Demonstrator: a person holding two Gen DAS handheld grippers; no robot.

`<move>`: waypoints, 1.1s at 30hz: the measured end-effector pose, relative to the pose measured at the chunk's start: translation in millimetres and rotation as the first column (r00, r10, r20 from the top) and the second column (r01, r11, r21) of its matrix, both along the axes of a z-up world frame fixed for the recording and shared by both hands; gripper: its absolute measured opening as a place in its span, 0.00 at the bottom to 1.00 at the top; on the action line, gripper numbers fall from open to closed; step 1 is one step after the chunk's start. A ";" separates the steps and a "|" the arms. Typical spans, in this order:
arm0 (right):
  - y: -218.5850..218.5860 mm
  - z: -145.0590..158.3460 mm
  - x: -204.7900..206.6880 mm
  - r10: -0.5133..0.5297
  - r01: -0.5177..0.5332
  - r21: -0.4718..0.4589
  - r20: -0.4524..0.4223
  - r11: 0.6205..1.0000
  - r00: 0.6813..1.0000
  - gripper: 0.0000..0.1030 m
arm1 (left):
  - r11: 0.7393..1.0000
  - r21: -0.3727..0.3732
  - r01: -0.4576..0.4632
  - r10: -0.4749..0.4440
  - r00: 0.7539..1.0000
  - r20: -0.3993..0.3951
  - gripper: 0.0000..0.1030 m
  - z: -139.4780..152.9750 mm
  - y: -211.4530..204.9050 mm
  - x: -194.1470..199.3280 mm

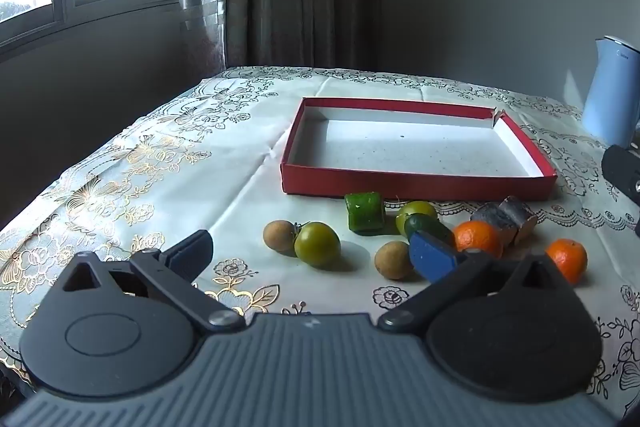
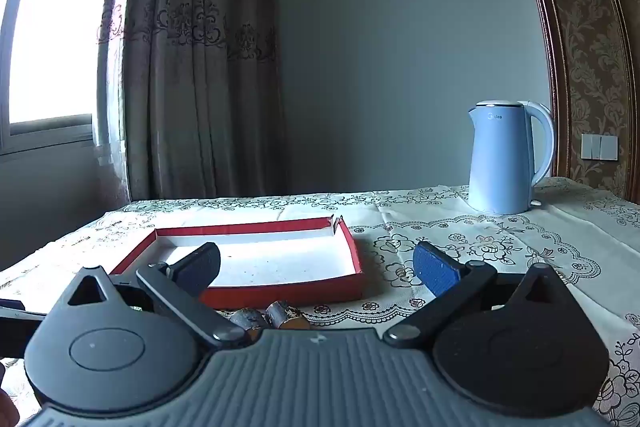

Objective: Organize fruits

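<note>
A shallow red box [image 1: 416, 183] with a white, empty inside lies on the table; it also shows in the right wrist view [image 2: 280, 293]. In front of it lie a green tomato [image 1: 317, 243], two brown round fruits [image 1: 279, 235] [image 1: 394, 259], a green cucumber chunk [image 1: 365, 210], a yellow-green tomato [image 1: 416, 211], a dark green piece [image 1: 428, 225], two oranges [image 1: 478, 237] [image 1: 567, 259] and grey-brown pieces [image 1: 505, 217], which also show in the right wrist view [image 2: 276, 315]. My left gripper [image 1: 316, 251] is open and empty just before the fruits. My right gripper [image 2: 318, 267] is open and empty, above the box's near right corner.
A light blue electric kettle [image 2: 506, 159] stands at the back right of the table [image 1: 180, 163], which has a floral cloth. Curtains and a window are at the left behind the table. Part of the other gripper [image 1: 622, 171] shows at the right edge.
</note>
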State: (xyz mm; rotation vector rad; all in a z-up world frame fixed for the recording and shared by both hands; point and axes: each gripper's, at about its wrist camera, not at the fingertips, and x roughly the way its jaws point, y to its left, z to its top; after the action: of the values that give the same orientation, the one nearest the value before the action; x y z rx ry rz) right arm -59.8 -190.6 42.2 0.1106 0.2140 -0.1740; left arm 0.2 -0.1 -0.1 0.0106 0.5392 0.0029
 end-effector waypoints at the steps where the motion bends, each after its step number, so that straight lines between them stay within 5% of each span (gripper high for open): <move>1: 0.3 -0.7 -0.1 0.000 0.000 0.000 0.000 1.000 1.000 1.00 | 1.000 0.001 -0.001 0.001 1.000 -0.002 1.00 -0.1 0.1 0.2; 23: -9.5 -13.9 -9.9 0.043 -0.043 -0.017 0.015 0.999 0.999 1.00 | 1.000 0.010 -0.030 0.029 1.000 0.005 1.00 -29.2 15.4 2.4; 28: -14.0 -26.5 4.7 0.033 -0.035 -0.014 -0.112 0.999 0.993 1.00 | 1.000 -0.007 -0.010 0.010 0.997 -0.075 1.00 -44.0 18.9 14.6; 33: -6.3 -44.1 21.3 0.033 -0.045 -0.042 -0.251 0.998 0.967 1.00 | 1.000 -0.009 0.004 -0.004 0.998 -0.062 1.00 -49.7 19.1 14.9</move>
State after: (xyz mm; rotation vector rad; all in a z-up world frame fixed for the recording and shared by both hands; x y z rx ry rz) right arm -38.5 -197.0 -1.8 0.0363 0.4632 -0.1533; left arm 15.1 19.0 -49.8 0.0029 0.6014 -0.0040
